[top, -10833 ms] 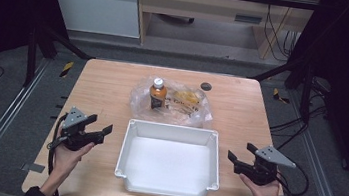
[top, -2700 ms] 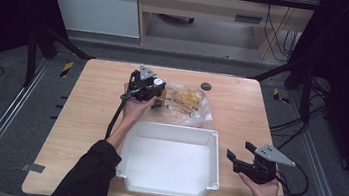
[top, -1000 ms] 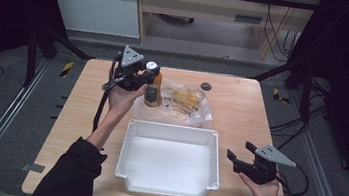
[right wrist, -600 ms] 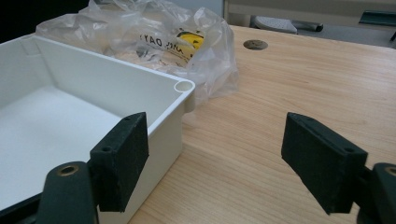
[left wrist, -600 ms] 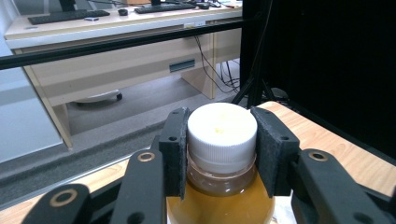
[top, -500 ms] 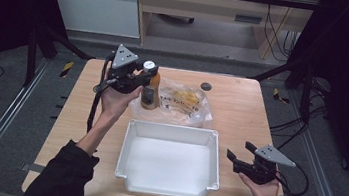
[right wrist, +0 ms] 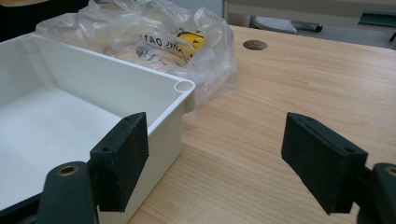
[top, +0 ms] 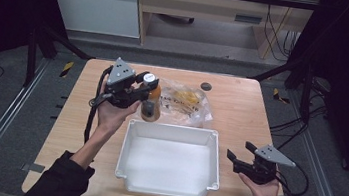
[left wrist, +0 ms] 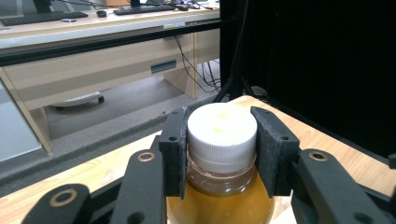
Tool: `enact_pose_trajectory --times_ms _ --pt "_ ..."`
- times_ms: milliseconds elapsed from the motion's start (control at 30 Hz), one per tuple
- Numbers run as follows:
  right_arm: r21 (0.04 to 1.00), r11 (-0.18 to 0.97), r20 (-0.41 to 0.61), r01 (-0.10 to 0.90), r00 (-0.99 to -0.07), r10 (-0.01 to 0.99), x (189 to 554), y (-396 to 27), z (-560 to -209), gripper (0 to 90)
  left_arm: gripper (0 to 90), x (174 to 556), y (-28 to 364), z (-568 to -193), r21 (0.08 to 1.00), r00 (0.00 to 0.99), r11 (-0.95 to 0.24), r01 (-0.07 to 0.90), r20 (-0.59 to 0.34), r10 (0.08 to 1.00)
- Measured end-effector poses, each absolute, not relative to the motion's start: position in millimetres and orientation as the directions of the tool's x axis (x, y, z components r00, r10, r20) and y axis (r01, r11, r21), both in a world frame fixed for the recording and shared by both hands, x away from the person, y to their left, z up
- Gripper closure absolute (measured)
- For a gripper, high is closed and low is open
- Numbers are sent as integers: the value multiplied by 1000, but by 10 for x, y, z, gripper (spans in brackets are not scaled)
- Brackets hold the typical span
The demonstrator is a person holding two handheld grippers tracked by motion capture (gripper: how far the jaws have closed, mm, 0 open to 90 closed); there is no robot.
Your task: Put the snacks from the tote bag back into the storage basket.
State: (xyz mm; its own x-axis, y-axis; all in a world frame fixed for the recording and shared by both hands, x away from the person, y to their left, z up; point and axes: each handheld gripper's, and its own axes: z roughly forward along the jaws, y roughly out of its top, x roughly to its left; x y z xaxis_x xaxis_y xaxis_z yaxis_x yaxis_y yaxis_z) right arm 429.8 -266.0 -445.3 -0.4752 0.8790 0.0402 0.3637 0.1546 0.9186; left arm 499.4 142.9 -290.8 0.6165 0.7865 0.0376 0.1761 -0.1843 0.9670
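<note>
My left gripper (top: 144, 90) is shut on a small bottle (top: 150, 102) of orange-brown liquid with a white cap (left wrist: 221, 130), held in the air just beyond the far left corner of the white bin (top: 166, 177). Both pads clamp the cap and neck from either side in the left gripper view. A clear plastic bag (top: 187, 103) with yellow contents lies on the table behind the bin. My right gripper (top: 236, 161) rests open at the table's right, beside the bin's right wall (right wrist: 163, 116), with nothing between its pads.
A round dark hole (top: 206, 86) marks the far side of the wooden table (top: 241, 111). Bare wood stretches to the left of the bin and along the right side. The table's edges drop to grey floor and metal rails.
My left gripper reached to the bag, closed on the bottle and lifted it out, carrying it left and toward the bin. The right gripper has stayed still.
</note>
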Motion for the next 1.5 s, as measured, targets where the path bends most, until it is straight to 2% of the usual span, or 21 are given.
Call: enact_pose_trajectory --times_ms 900,1500 --pt "917 160 37 365 -477 878 4292 -2649 -4452 233 589 4465 1441 -3267 962 684 -206 178 30 729" --pt "917 162 36 365 -478 878 4291 -2640 -4455 234 589 4347 1394 -3536 951 708 -234 203 22 706"
